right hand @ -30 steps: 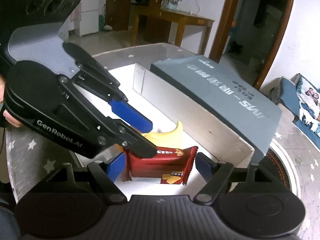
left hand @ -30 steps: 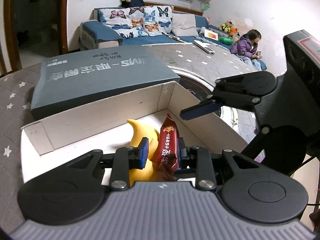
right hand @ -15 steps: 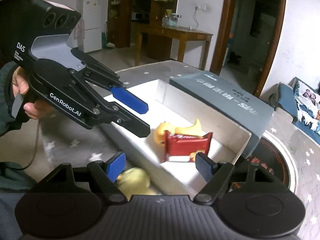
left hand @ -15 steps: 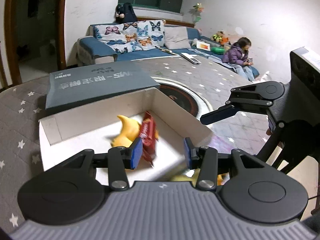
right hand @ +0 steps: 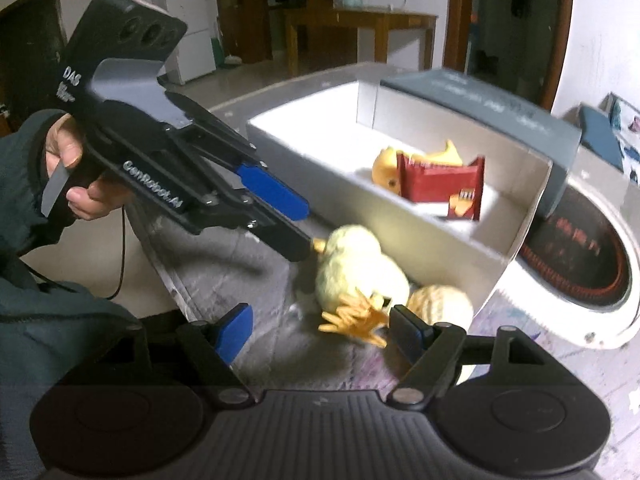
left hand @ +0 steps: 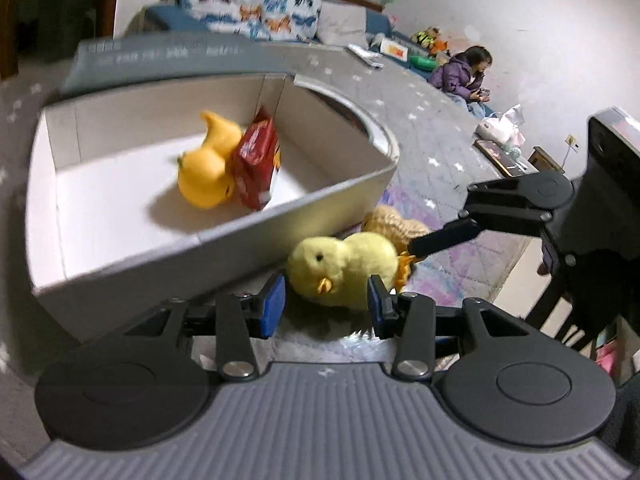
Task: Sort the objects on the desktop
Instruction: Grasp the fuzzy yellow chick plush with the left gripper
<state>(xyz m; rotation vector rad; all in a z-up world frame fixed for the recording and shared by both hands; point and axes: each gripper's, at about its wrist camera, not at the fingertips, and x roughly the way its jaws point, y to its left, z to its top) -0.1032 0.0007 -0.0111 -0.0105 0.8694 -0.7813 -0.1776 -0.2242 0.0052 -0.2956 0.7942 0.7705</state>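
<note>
A white open box (left hand: 120,248) (right hand: 436,248) holds a yellow duck toy (left hand: 208,168) (right hand: 386,166) and a red snack packet (left hand: 258,168) (right hand: 444,188) leaning on it. Outside the box's near wall a pale yellow plush chick (left hand: 344,268) (right hand: 356,268) lies on the table, with a tan peanut-shaped toy (left hand: 396,226) (right hand: 440,304) beside it. My left gripper (left hand: 326,306) is open, its pads either side of the chick's front, apart from it. My right gripper (right hand: 320,328) is open and empty just before the chick's orange feet.
The box's grey lid (left hand: 168,56) (right hand: 488,108) lies behind the box. A round inset cooktop (right hand: 580,256) sits to the right. The table edge (left hand: 516,256) is near the toys. A person sits on the floor by a sofa (left hand: 464,76).
My left gripper opened and let go of the red packet, which now lies in the box against the duck. Both grippers drew back and down to the chick outside the box.
</note>
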